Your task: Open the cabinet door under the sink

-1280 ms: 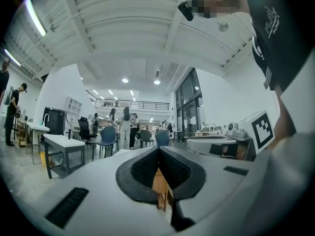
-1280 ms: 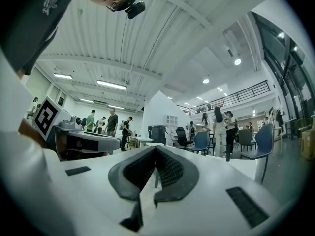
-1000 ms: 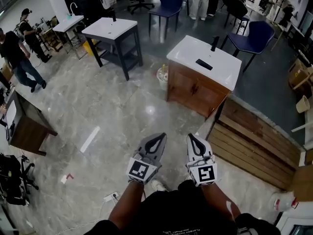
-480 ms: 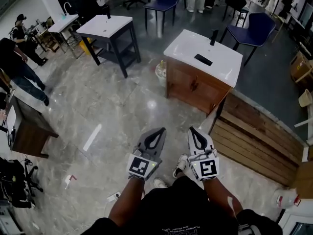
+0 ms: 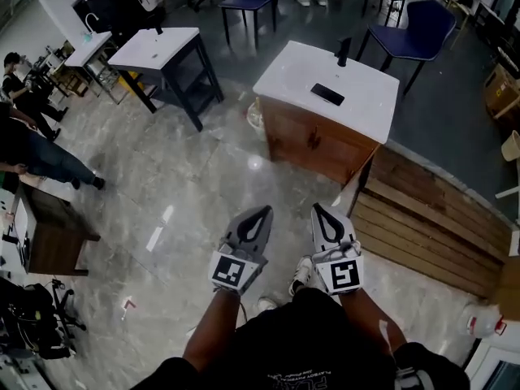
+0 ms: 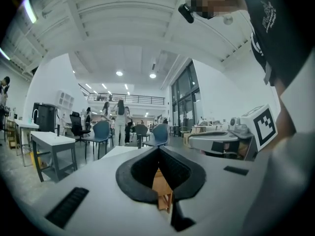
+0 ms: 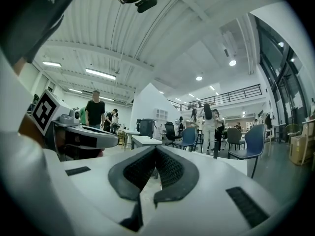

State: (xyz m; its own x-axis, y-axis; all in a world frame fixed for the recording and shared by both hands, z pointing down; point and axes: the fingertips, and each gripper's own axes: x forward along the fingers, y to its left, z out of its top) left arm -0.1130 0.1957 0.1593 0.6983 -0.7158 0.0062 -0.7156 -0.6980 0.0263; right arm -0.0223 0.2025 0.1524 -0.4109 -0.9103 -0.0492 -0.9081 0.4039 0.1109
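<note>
**Both grippers closed and empty, well short of the sink cabinet**

The left gripper (image 5: 262,210) and the right gripper (image 5: 318,208) are held side by side, level, near each other but not touching. Each carries its marker cube at the rear, next to the person's forearms. In the left gripper view the jaws of the left gripper (image 6: 158,149) meet at the tips, with nothing clamped between the pads. In the right gripper view the right gripper (image 7: 155,149) is also closed tip to tip and holds nothing.

The wooden cabinet (image 5: 318,147) stands ahead of both grippers, well apart from them, slightly toward the right gripper's side. Bare grey floor (image 5: 195,177) lies between the fingertips and the cabinet. The cabinet door (image 5: 313,140) faces the grippers; its front lies flush with the cabinet body, so it is shut. Neither gripper touches it. A white sink top (image 5: 357,84) covers the cabinet, with a dark faucet (image 5: 344,50) at the far edge and a flat black object (image 5: 327,94) lying on the near part. Through the opening below the left gripper's closed tips, part of the cabinet (image 6: 160,187) shows directly in line with that gripper.

To the right of the right gripper, a low platform of wooden planks (image 5: 431,226) runs alongside the cabinet. Ahead and to the left of the left gripper stands a second sink stand (image 5: 158,49) on dark legs. Blue chairs (image 5: 413,39) stand beyond the cabinet.
</note>
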